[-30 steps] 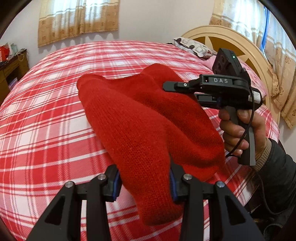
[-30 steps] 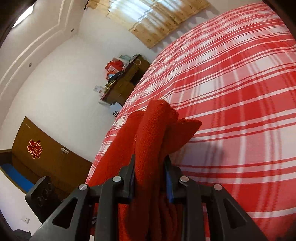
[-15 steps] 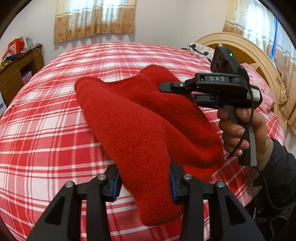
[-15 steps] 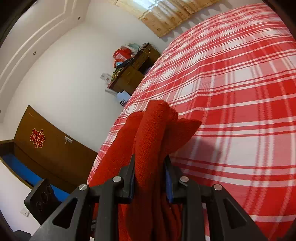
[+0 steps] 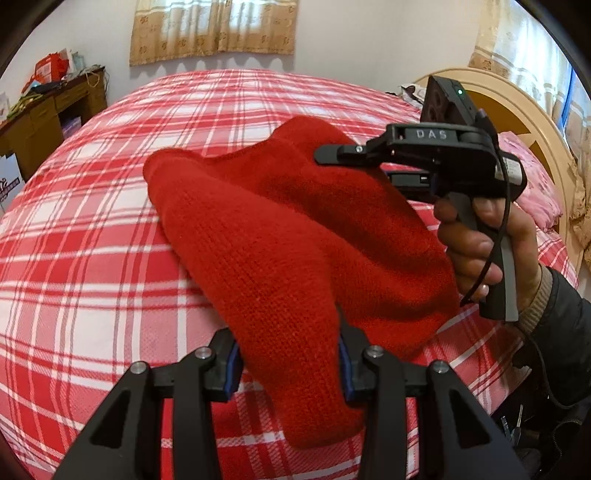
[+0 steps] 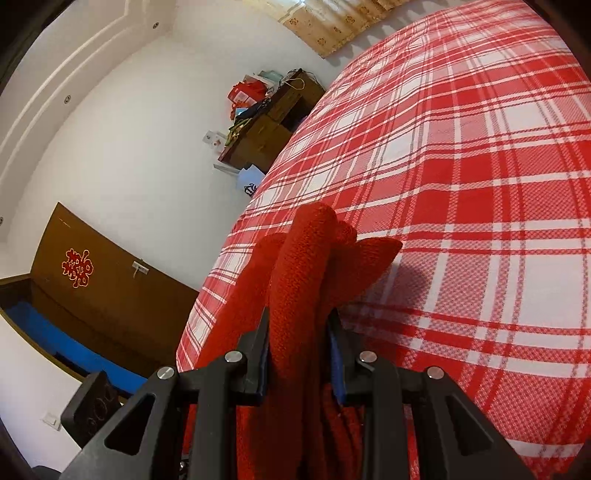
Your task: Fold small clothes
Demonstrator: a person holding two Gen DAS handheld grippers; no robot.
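Your left gripper [image 5: 288,363] and right gripper [image 6: 298,350] each clamp a bunched edge of the red knit garment [image 5: 295,236], held stretched between them above the plaid bed [image 5: 92,258].

A bedroom in someone's home. A wide bed [image 5: 110,229] under a red and white plaid cover fills most of the left wrist view, with a curved cream wooden headboard [image 5: 517,107] at the right edge and a pink pillow [image 5: 535,184] below it. Patterned beige curtains [image 5: 214,29] hang top centre. At upper left stands a cluttered brown wooden desk [image 5: 40,125]. In the right wrist view, lower left, a brown door [image 6: 110,295] bears a red paper-cut decoration [image 6: 78,267].
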